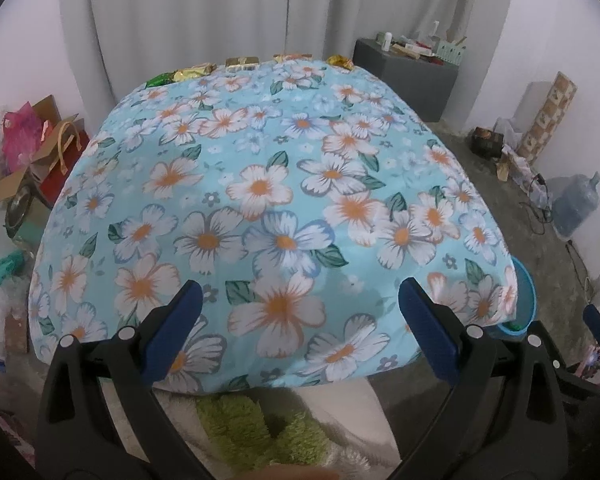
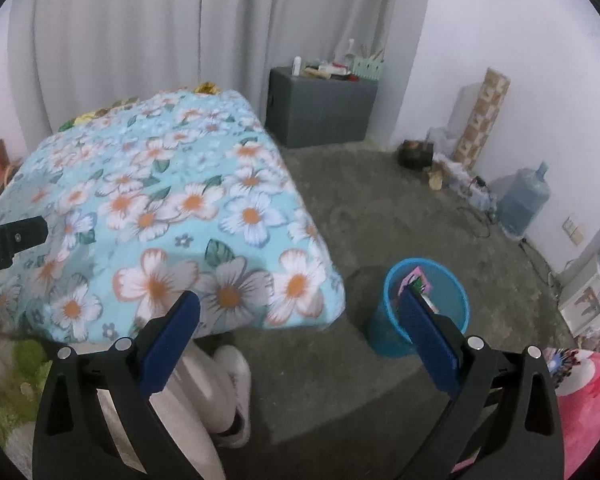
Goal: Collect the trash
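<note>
Several shiny wrappers lie along the far edge of a table with a floral blue cloth [image 1: 284,184]: a green one [image 1: 156,80], gold ones [image 1: 194,73], [image 1: 242,62] and a yellow one [image 1: 340,61]. In the right wrist view the yellow wrapper [image 2: 206,88] shows at the far edge. A blue trash bin [image 2: 424,308] with wrappers inside stands on the floor right of the table; its rim shows in the left wrist view [image 1: 526,300]. My left gripper [image 1: 300,300] is open and empty over the table's near edge. My right gripper [image 2: 300,312] is open and empty above the floor beside the bin.
A grey cabinet [image 2: 320,108] with clutter stands at the back. A water jug [image 2: 524,196], boxes and cables line the right wall. Bags and cardboard [image 1: 40,148] pile up left of the table. The person's legs and white shoe [image 2: 232,392] are below the right gripper.
</note>
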`<state>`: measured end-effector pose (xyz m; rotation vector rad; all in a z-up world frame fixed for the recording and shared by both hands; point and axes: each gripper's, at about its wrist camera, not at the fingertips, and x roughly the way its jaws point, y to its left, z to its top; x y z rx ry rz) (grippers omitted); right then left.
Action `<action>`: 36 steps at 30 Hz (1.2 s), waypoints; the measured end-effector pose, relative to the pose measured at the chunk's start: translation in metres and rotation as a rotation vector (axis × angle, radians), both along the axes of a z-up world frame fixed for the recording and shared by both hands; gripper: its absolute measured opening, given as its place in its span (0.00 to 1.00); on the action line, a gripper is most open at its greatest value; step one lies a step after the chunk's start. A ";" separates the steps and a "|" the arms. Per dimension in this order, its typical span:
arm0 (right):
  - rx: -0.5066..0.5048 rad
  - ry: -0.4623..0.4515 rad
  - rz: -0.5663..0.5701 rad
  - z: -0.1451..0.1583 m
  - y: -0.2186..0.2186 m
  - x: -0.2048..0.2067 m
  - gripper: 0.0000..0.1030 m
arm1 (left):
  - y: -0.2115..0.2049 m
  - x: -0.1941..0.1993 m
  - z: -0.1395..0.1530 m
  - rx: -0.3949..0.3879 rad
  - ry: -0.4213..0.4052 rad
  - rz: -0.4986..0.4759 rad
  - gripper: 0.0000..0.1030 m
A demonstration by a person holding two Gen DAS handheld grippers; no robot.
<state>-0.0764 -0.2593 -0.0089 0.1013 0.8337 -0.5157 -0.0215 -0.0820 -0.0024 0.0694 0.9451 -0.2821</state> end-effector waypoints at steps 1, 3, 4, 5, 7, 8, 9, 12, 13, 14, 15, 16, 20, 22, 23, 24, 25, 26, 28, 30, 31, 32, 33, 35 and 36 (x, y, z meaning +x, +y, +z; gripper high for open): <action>0.006 -0.001 0.000 -0.001 0.000 0.000 0.94 | 0.001 0.001 -0.001 0.004 0.004 0.005 0.91; 0.014 -0.005 0.004 -0.002 0.000 0.002 0.94 | 0.002 0.001 -0.001 0.011 0.005 0.018 0.91; 0.017 -0.006 0.006 -0.002 -0.001 0.003 0.94 | 0.003 0.002 -0.001 0.014 0.004 0.021 0.91; 0.020 -0.007 0.008 -0.002 -0.001 0.003 0.94 | 0.003 0.002 -0.001 0.017 0.002 0.024 0.91; 0.022 -0.010 0.011 -0.001 0.000 0.003 0.94 | 0.003 0.002 0.000 0.025 -0.008 0.028 0.91; 0.021 -0.012 0.013 0.000 0.000 0.003 0.94 | 0.002 0.001 0.001 0.028 -0.015 0.027 0.91; 0.020 -0.015 0.015 0.000 0.000 0.003 0.94 | 0.002 0.001 0.002 0.032 -0.019 0.026 0.91; 0.016 -0.017 0.016 0.002 0.001 0.002 0.94 | -0.001 0.000 0.003 0.044 -0.028 0.017 0.91; 0.016 -0.018 0.016 0.003 0.000 0.001 0.94 | -0.002 -0.001 0.003 0.048 -0.029 0.013 0.91; 0.016 -0.017 0.015 0.003 0.000 0.001 0.94 | -0.003 -0.001 0.003 0.050 -0.030 0.009 0.91; 0.017 -0.016 0.013 0.003 -0.002 0.000 0.94 | -0.005 -0.002 0.003 0.055 -0.032 0.003 0.91; 0.018 -0.015 0.008 0.003 -0.003 0.000 0.94 | -0.006 -0.003 0.003 0.059 -0.035 -0.001 0.91; 0.018 -0.019 -0.006 0.005 -0.008 -0.002 0.94 | -0.009 -0.006 0.004 0.070 -0.043 -0.018 0.91; 0.012 -0.024 -0.016 0.007 -0.012 -0.004 0.94 | -0.011 -0.007 0.005 0.071 -0.047 -0.025 0.92; 0.008 -0.027 -0.023 0.009 -0.014 -0.005 0.94 | -0.011 -0.007 0.005 0.071 -0.048 -0.027 0.91; 0.006 -0.029 -0.027 0.010 -0.015 -0.006 0.94 | -0.012 -0.007 0.005 0.071 -0.048 -0.029 0.91; 0.003 -0.031 -0.033 0.011 -0.016 -0.007 0.94 | -0.013 -0.008 0.005 0.070 -0.047 -0.034 0.91; 0.001 -0.034 -0.040 0.013 -0.019 -0.009 0.94 | -0.014 -0.008 0.005 0.069 -0.047 -0.037 0.91; -0.001 -0.037 -0.049 0.014 -0.021 -0.011 0.94 | -0.016 -0.009 0.005 0.069 -0.047 -0.048 0.91; -0.004 -0.038 -0.057 0.015 -0.024 -0.013 0.94 | -0.018 -0.010 0.005 0.070 -0.046 -0.059 0.91; -0.006 -0.038 -0.061 0.016 -0.025 -0.014 0.94 | -0.020 -0.010 0.005 0.072 -0.046 -0.064 0.91; -0.009 -0.038 -0.065 0.016 -0.026 -0.015 0.94 | -0.021 -0.011 0.005 0.074 -0.046 -0.066 0.91; -0.010 -0.038 -0.067 0.016 -0.026 -0.016 0.94 | -0.022 -0.011 0.005 0.076 -0.048 -0.071 0.91; -0.010 -0.036 -0.071 0.016 -0.028 -0.017 0.94 | -0.024 -0.012 0.006 0.079 -0.049 -0.077 0.91; -0.008 -0.035 -0.074 0.016 -0.029 -0.018 0.94 | -0.025 -0.012 0.006 0.079 -0.050 -0.080 0.91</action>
